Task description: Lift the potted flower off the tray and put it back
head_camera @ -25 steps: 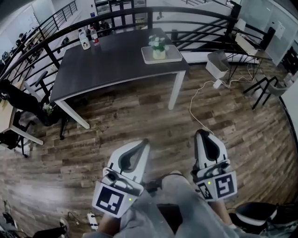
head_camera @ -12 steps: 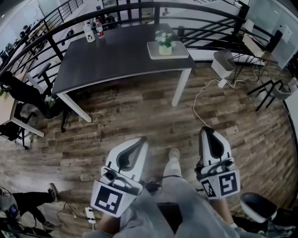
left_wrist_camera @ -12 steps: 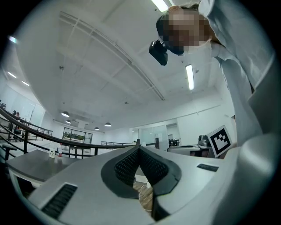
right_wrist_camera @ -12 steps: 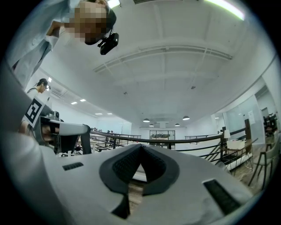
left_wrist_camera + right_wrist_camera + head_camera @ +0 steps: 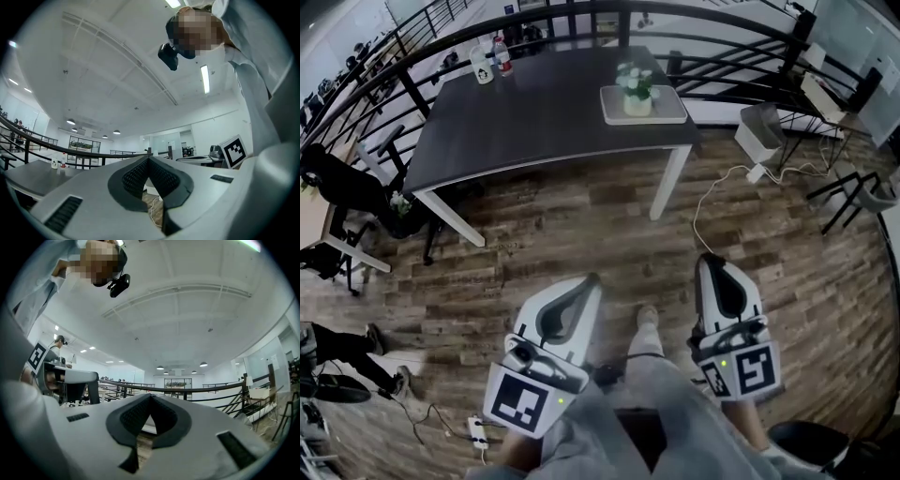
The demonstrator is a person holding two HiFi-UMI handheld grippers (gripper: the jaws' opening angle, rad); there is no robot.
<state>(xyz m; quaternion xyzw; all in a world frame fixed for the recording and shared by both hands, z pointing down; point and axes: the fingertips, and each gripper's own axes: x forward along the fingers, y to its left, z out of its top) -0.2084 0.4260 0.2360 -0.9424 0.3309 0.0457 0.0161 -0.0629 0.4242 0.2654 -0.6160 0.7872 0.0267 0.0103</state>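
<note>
The potted flower [image 5: 637,89], white blooms in a pale pot, stands on a light tray [image 5: 671,112] at the far right end of a dark table [image 5: 534,108]. Both grippers hover low over the wooden floor, far short of the table, and point toward it. My left gripper [image 5: 591,281] is shut and holds nothing. My right gripper [image 5: 710,262] is likewise shut and empty. In the left gripper view the jaws [image 5: 149,158] meet at the tip, and in the right gripper view [image 5: 151,395] they do as well. Neither gripper view shows the flower.
Two bottles [image 5: 487,62] stand at the table's far left corner. A black railing [image 5: 722,66] curves behind the table. A white box [image 5: 762,131] with a cable sits right of the table. An office chair [image 5: 347,192] and someone's legs [image 5: 342,347] are at left, and a power strip [image 5: 475,431] lies on the floor.
The table with tray and flower has slid a little lower and nearer in the head view. Both grippers keep their pose and stay shut. Someone's legs have appeared at lower left.
</note>
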